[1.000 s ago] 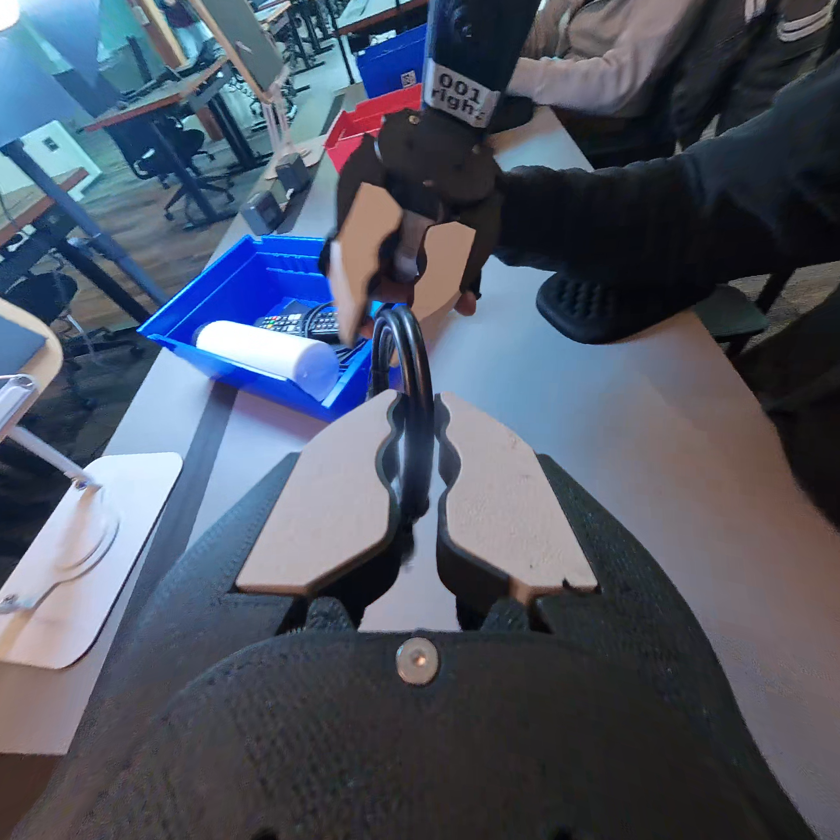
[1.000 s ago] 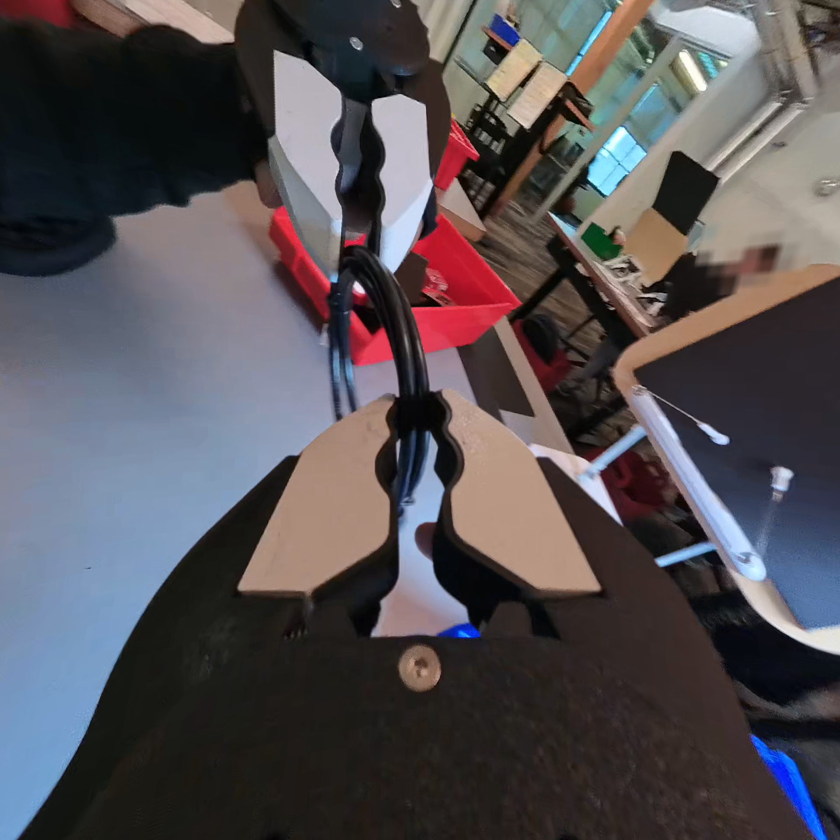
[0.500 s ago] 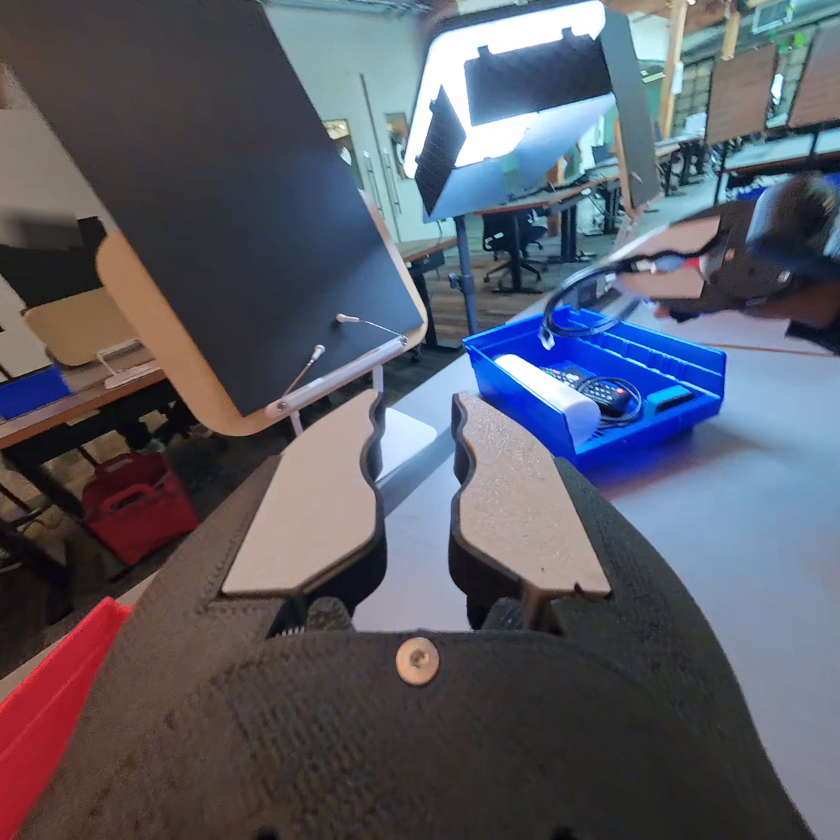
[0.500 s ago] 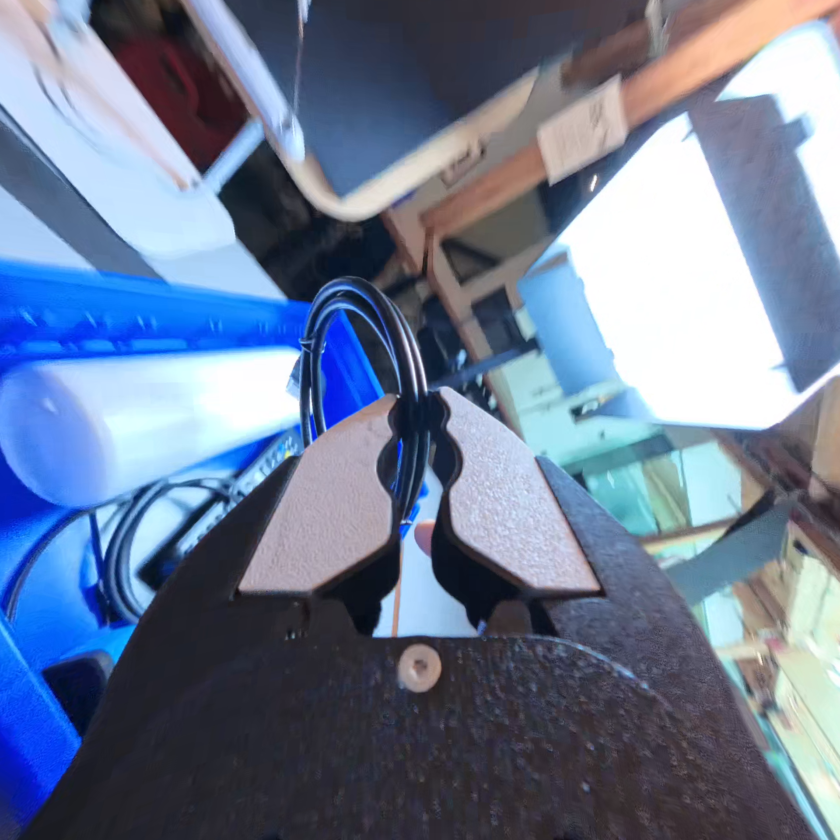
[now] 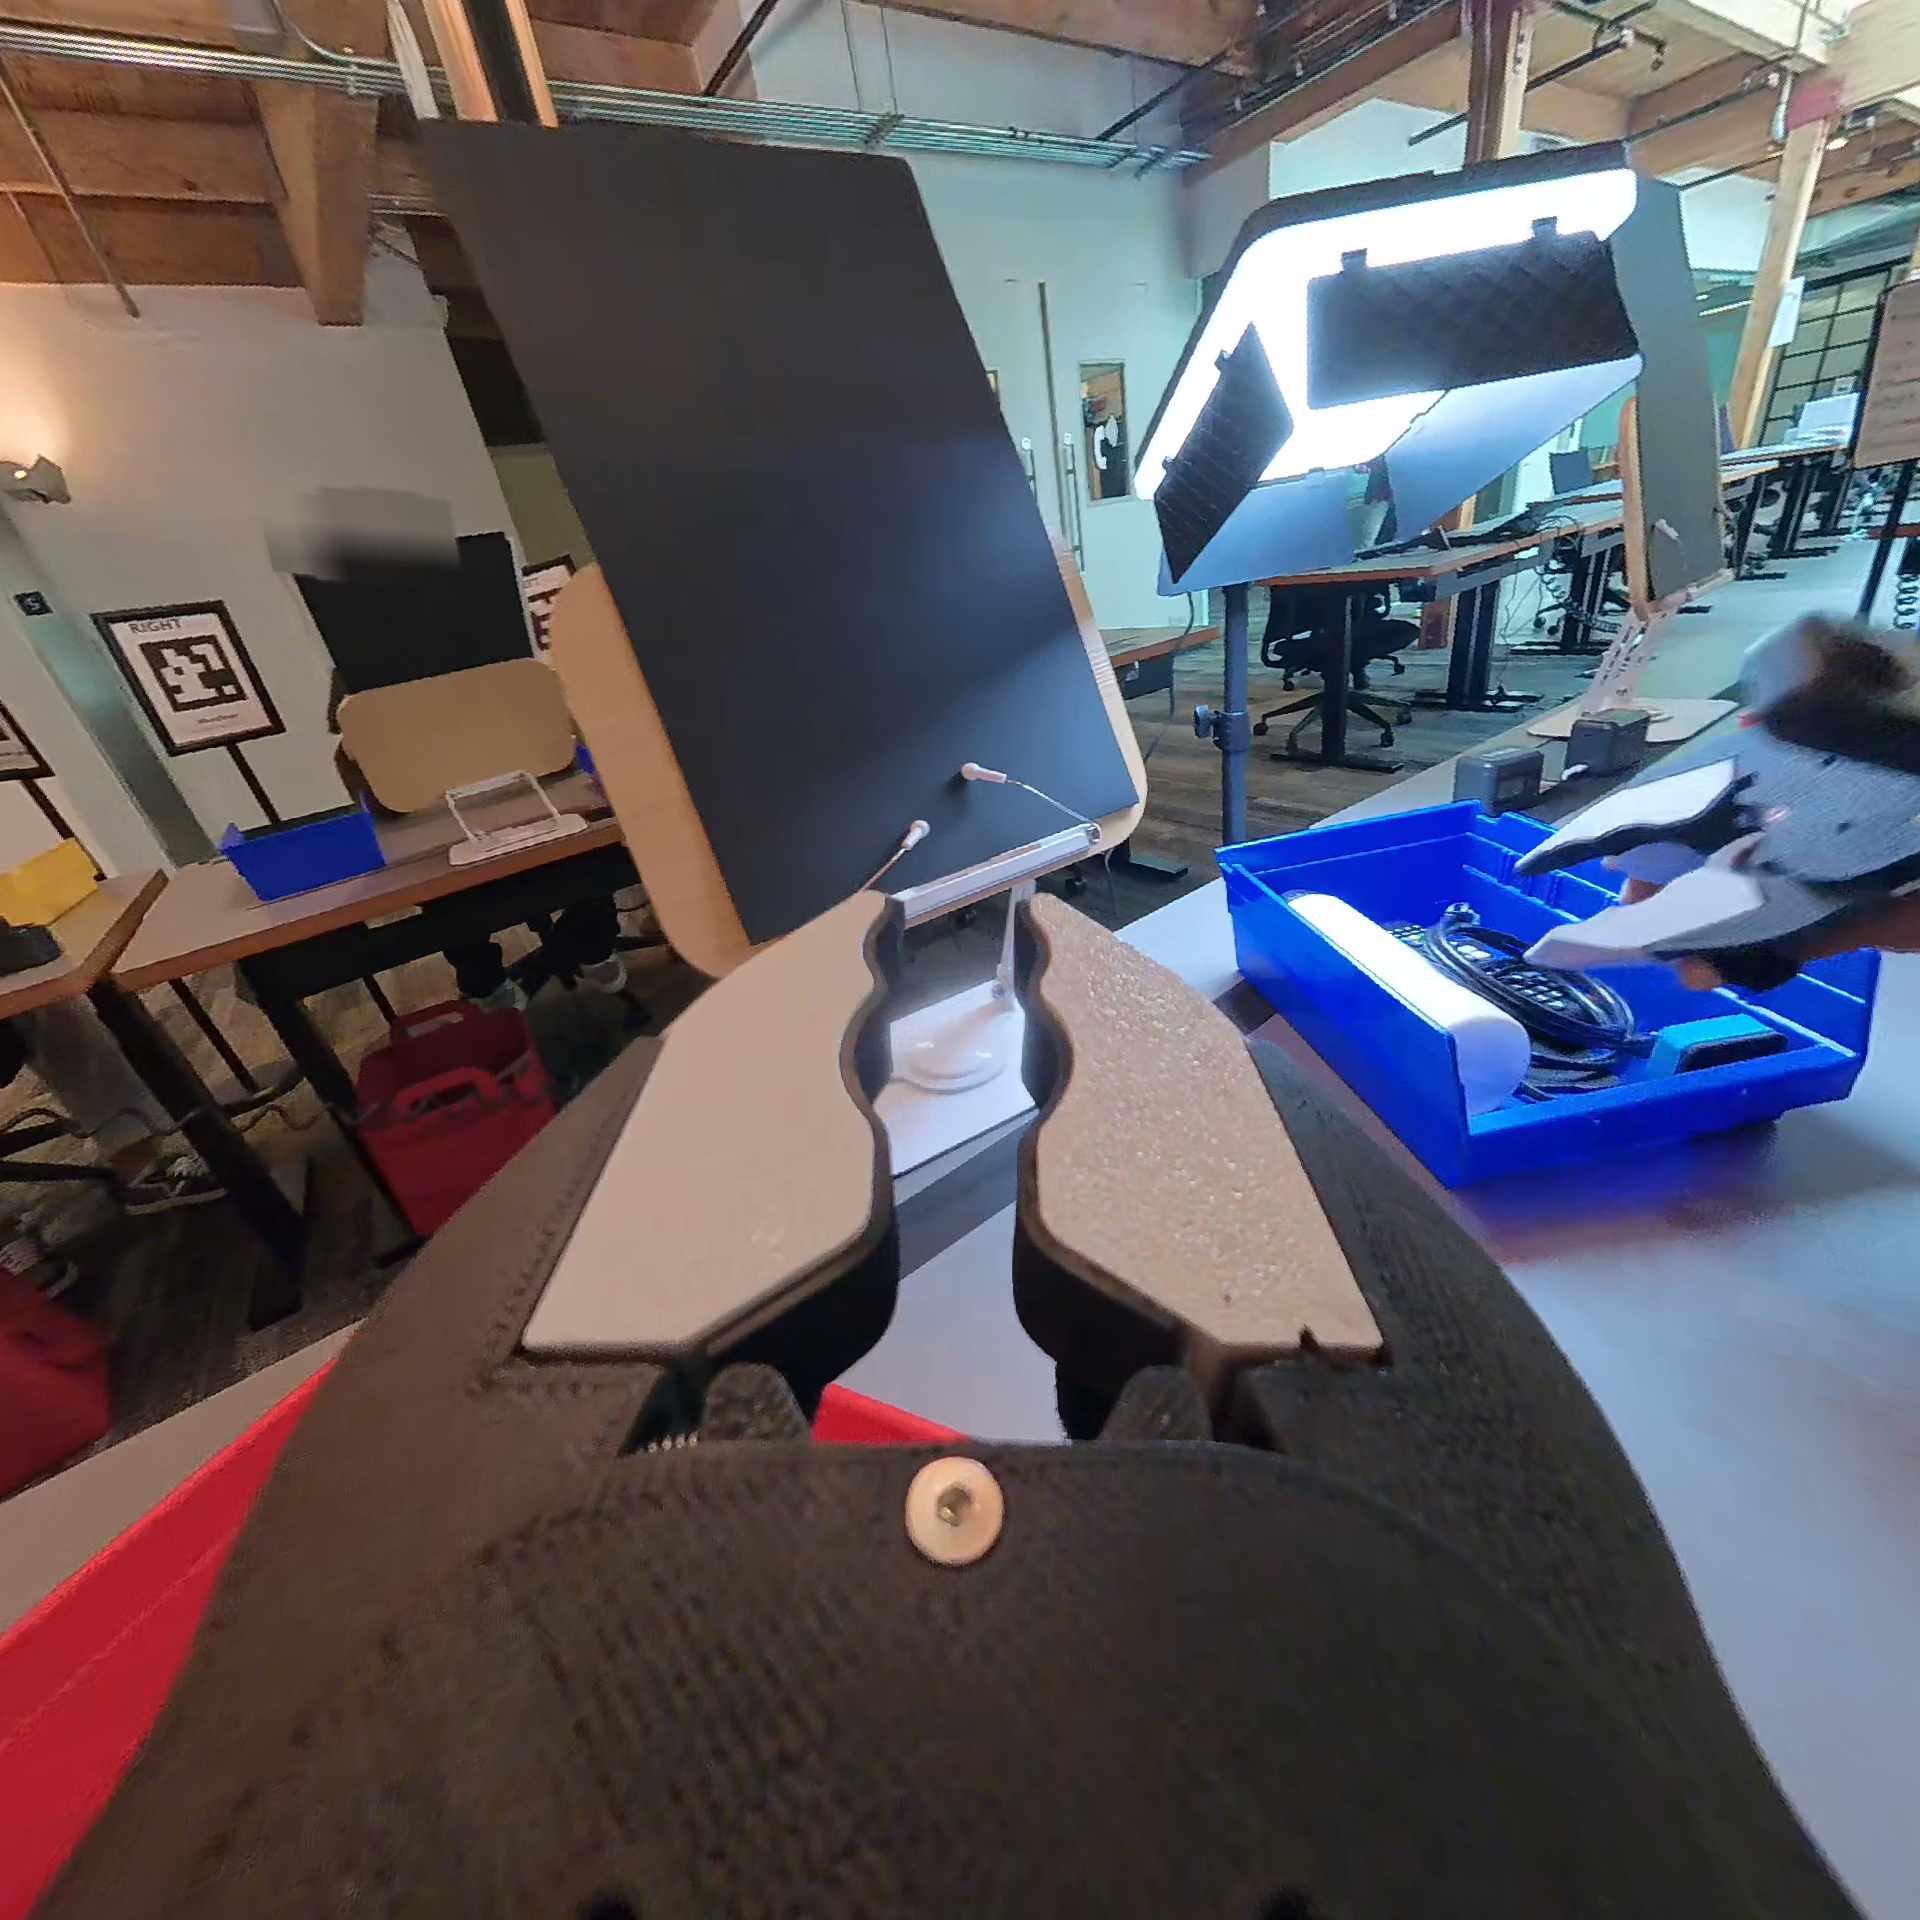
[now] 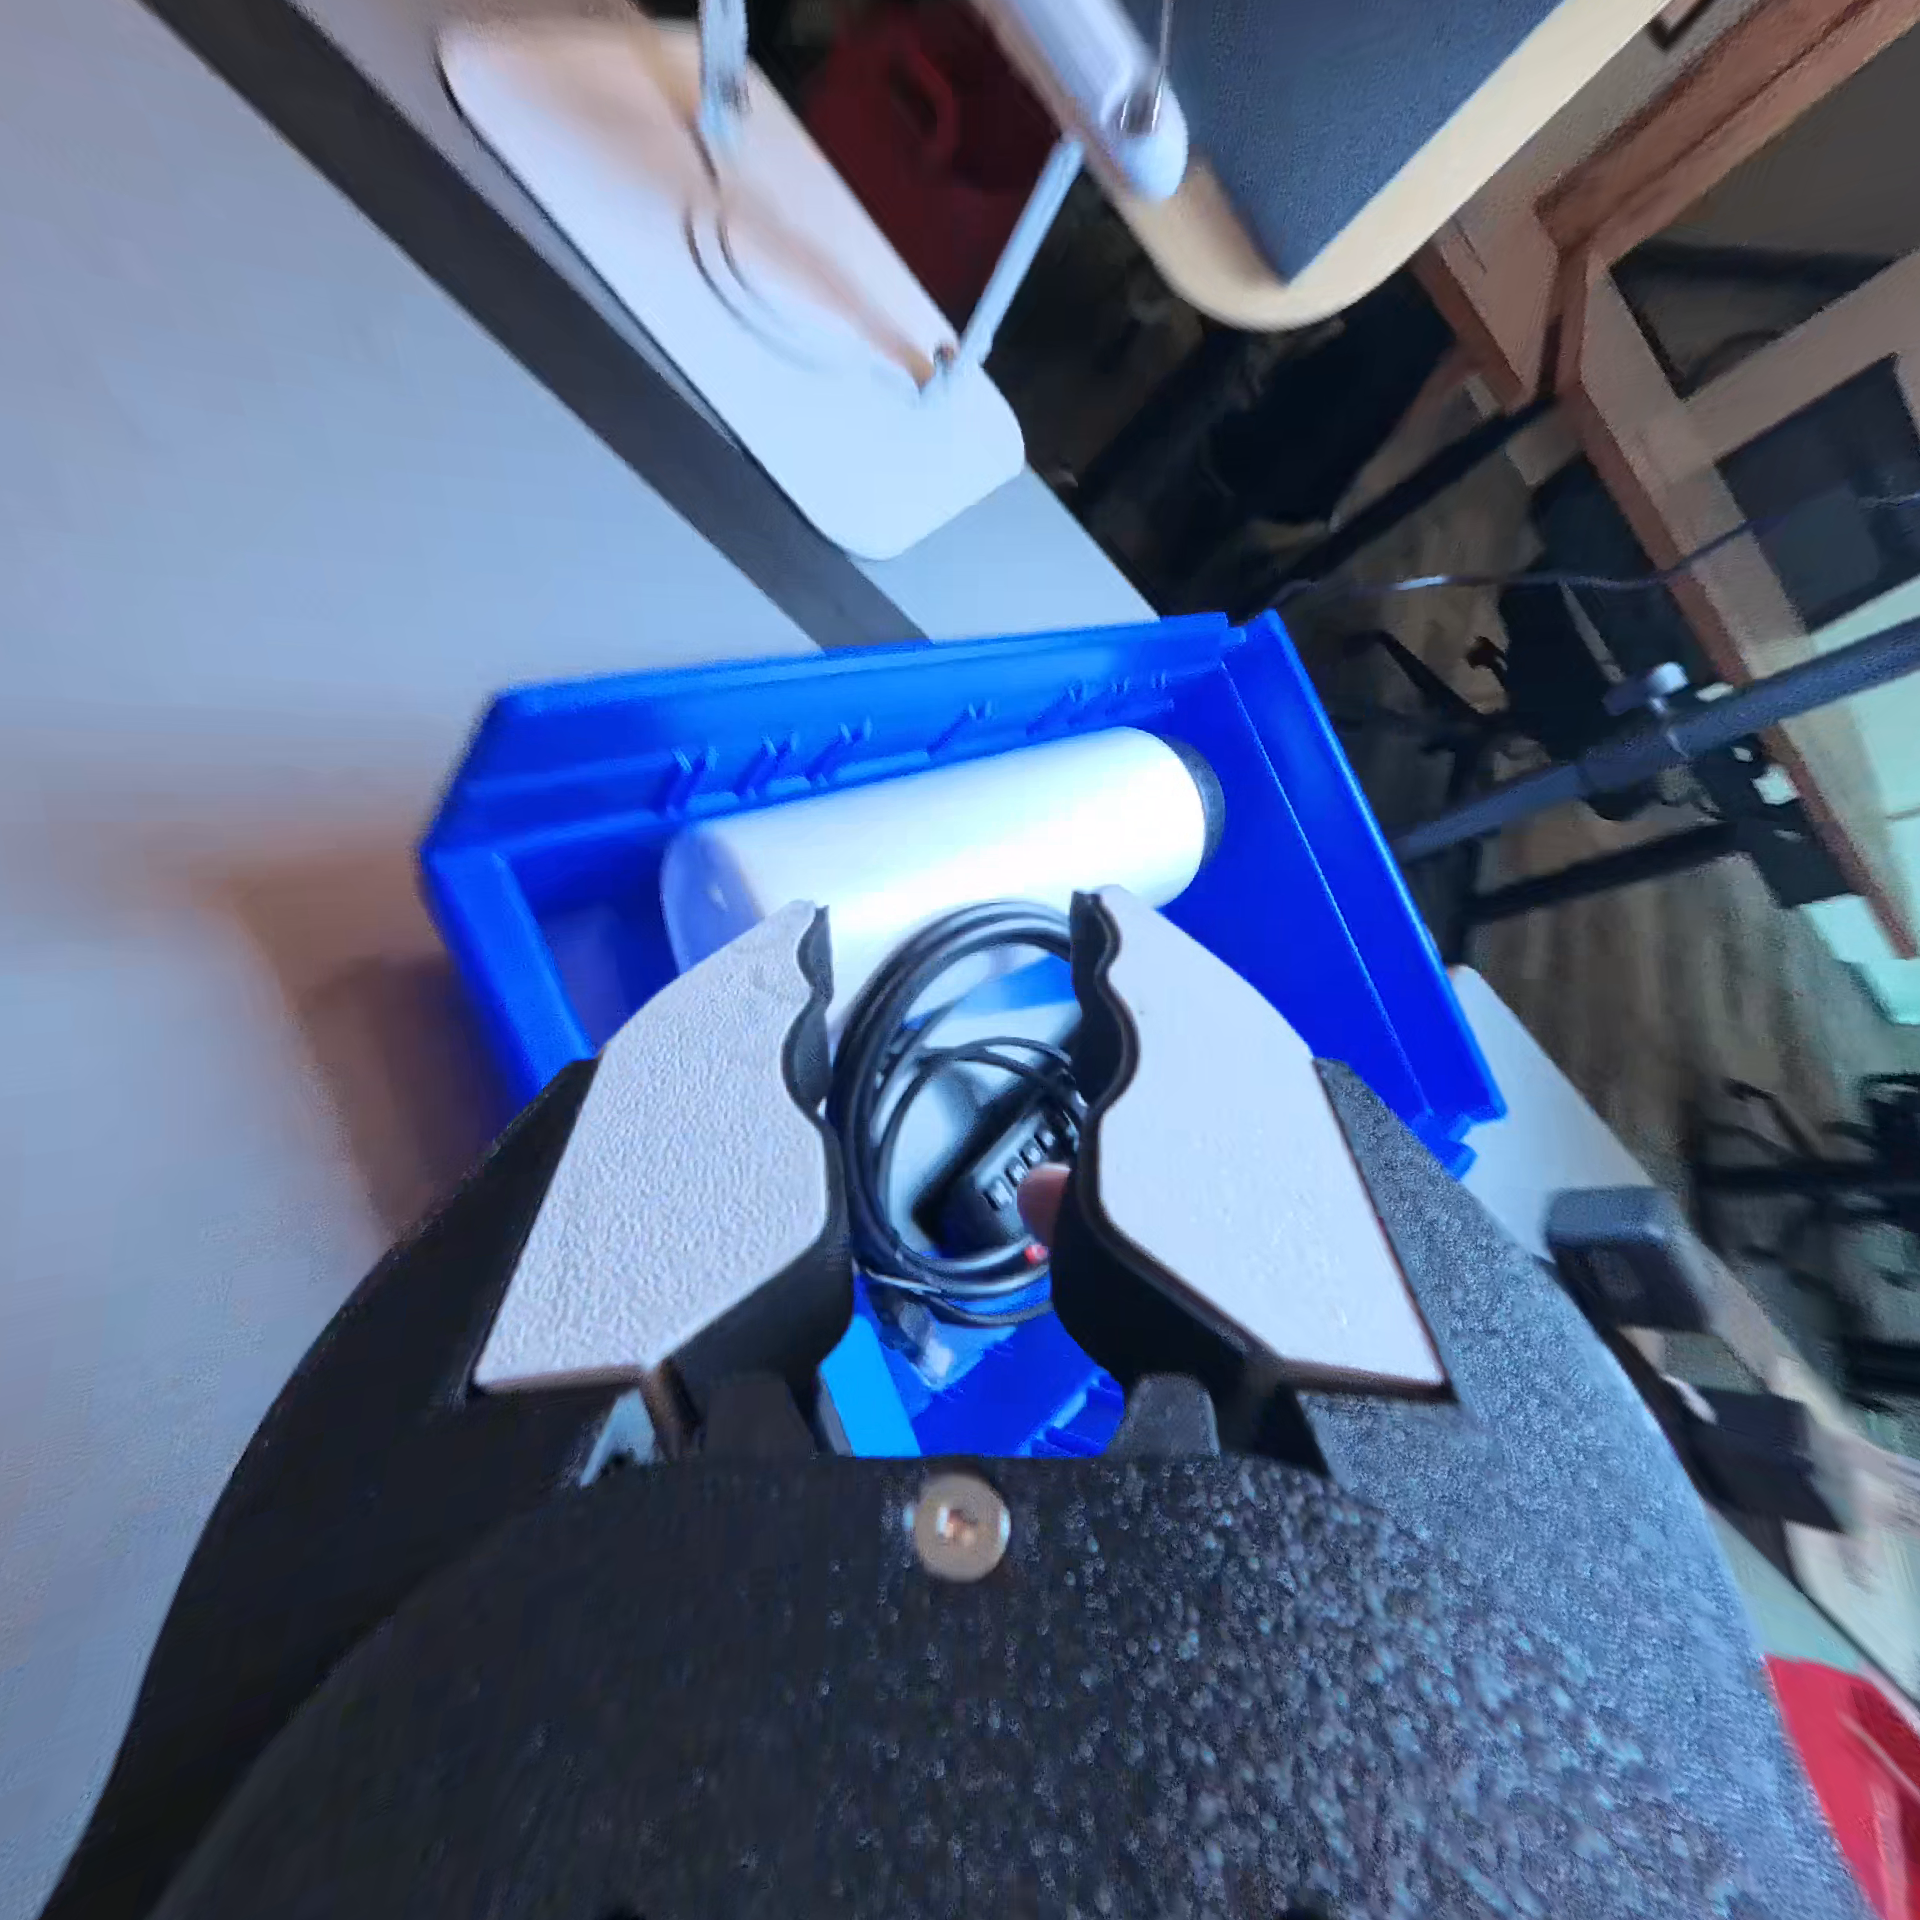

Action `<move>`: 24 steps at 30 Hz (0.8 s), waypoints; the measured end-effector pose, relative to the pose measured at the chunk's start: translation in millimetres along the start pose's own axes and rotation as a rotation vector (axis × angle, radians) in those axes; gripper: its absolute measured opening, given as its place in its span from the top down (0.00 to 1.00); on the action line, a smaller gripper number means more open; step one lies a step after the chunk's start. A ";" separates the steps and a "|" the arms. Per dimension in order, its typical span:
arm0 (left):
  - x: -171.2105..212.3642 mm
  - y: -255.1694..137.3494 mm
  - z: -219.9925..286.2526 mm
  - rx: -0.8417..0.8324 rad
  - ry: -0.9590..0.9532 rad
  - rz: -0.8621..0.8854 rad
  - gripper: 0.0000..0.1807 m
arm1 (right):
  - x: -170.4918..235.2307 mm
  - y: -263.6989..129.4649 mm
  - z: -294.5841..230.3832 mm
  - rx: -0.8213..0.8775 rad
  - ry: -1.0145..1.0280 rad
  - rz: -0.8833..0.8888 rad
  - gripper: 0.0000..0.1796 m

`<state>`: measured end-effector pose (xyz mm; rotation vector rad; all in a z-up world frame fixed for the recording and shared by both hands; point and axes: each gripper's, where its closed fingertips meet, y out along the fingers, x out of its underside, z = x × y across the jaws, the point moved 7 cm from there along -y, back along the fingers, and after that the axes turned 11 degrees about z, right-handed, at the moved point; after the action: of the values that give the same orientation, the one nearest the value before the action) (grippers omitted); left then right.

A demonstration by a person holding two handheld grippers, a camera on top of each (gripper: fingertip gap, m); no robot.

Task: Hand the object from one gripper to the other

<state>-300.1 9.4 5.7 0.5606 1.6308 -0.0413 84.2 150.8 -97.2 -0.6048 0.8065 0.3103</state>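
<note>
Above a grey desk (image 5: 1714, 1299), the right gripper (image 6: 951, 930) hangs over a blue bin (image 6: 582, 821), its jaws spread wide and grasping nothing. The coiled black cable (image 6: 935, 1049) lies in the bin beneath the parted fingers, draped across a dark remote control (image 6: 987, 1184) and just beside a white roll (image 6: 935, 831) (one end of the roll points toward the bin's far wall). From the left wrist view, the left gripper (image 5: 951, 920) is held well apart from the bin, its jaws parted by a narrow gap with nothing between them, above the edge of a red bin (image 5: 94, 1683). In that view the right gripper (image 5: 1548, 904) reaches in from the right over the blue bin (image 5: 1351, 997), where the cable (image 5: 1538, 987) rests. A large black board (image 5: 769, 499) on a white stand (image 5: 951, 1049) rises behind the desk.
</note>
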 end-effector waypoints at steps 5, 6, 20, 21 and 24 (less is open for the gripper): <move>-2.6 -10.0 -17.7 -0.033 -0.058 0.011 0.89 | -18.6 -26.6 11.1 -0.117 0.161 0.156 0.71; -2.7 -12.2 -21.7 -0.044 -0.062 0.008 0.89 | -22.9 -31.1 14.3 -0.131 0.202 0.211 0.72; 99.0 -29.8 -71.9 -0.193 -0.122 -0.655 0.85 | -56.2 -54.2 18.3 -0.261 0.478 0.664 0.80; 111.0 -28.8 -71.4 -0.213 -0.138 -0.721 0.85 | -57.1 -53.4 16.1 -0.258 0.457 0.669 0.81; 144.2 -27.3 -70.8 -0.273 -0.177 -0.861 0.85 | -59.6 -52.6 9.6 -0.261 0.395 0.677 0.84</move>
<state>-380.5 57.7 -127.5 -0.3703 1.5614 -0.4806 75.6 113.1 -27.1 -0.6307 1.3602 0.9458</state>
